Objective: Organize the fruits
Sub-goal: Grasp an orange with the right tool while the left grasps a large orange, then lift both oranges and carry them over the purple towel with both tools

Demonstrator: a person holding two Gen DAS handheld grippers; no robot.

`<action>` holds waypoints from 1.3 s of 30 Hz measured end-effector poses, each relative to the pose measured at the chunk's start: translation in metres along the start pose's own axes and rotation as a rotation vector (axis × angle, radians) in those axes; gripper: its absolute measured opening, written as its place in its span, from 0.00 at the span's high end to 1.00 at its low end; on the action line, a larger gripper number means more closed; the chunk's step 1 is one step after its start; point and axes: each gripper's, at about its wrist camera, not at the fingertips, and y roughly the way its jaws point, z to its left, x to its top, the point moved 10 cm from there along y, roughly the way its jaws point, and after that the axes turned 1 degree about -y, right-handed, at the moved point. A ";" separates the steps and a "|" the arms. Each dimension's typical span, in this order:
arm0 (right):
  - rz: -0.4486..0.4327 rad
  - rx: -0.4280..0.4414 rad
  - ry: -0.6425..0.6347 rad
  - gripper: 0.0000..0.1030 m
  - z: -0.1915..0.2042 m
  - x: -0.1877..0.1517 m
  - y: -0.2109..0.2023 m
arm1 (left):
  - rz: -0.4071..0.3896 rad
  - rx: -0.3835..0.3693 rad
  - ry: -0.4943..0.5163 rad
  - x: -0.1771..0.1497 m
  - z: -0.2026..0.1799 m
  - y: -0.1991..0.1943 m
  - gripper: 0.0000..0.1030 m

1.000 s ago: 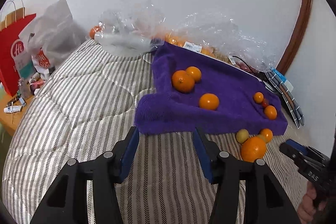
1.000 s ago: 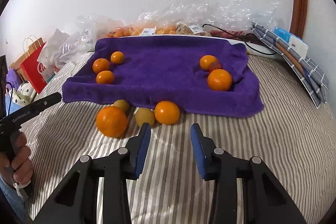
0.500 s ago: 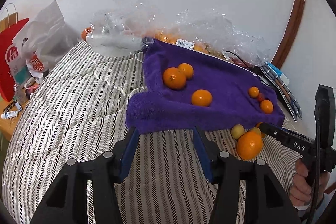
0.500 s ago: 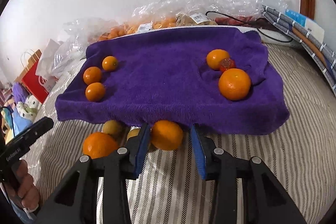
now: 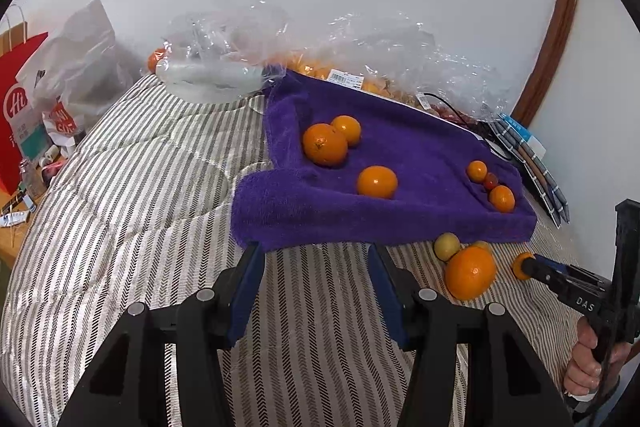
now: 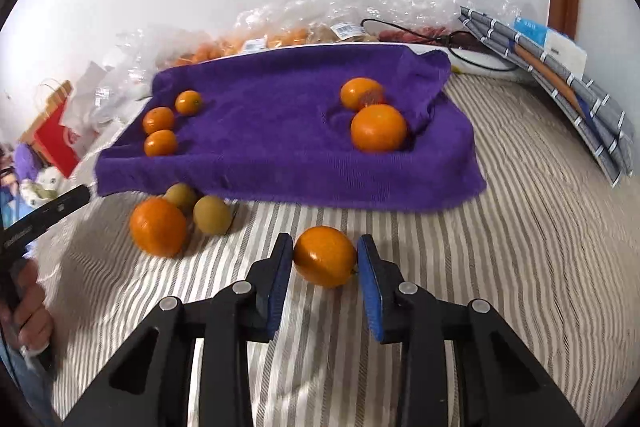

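Observation:
A purple towel (image 6: 280, 147) (image 5: 400, 203) lies on the striped bed with three oranges at its left (image 6: 160, 142) and two oranges with a small red fruit at its right (image 6: 378, 127). In front of it lie a big orange (image 6: 158, 227) (image 5: 470, 273) and two yellow-green fruits (image 6: 212, 215) (image 5: 447, 246). My right gripper (image 6: 325, 257) is shut on a small orange (image 6: 325, 255) (image 5: 521, 265), both pads touching it, just above the bed. My left gripper (image 5: 316, 259) is open and empty before the towel's near edge.
Clear plastic bags of fruit (image 6: 280, 35) (image 5: 224, 59) line the wall behind the towel. Folded striped cloth with a blue card (image 6: 560, 67) leans at the right. A red paper bag (image 5: 20, 107) and small items stand off the bed's left side.
My right gripper moved forward around the small orange, closed on it and drew it away from the towel edge. My left gripper held nearly still, its view shifting slightly.

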 end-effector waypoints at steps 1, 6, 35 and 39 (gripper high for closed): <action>0.005 0.002 0.004 0.68 -0.001 -0.002 -0.001 | 0.001 -0.005 0.001 0.000 -0.001 0.000 0.50; 0.035 -0.015 0.000 0.67 -0.001 -0.008 0.008 | 0.036 -0.050 -0.004 -0.004 -0.005 0.003 0.50; -0.106 -0.046 0.058 0.68 -0.046 -0.017 -0.036 | 0.058 -0.223 0.047 -0.022 -0.117 0.019 0.61; -0.111 -0.039 0.053 0.67 -0.045 -0.016 -0.037 | 0.022 -0.219 0.028 -0.017 -0.112 0.012 0.61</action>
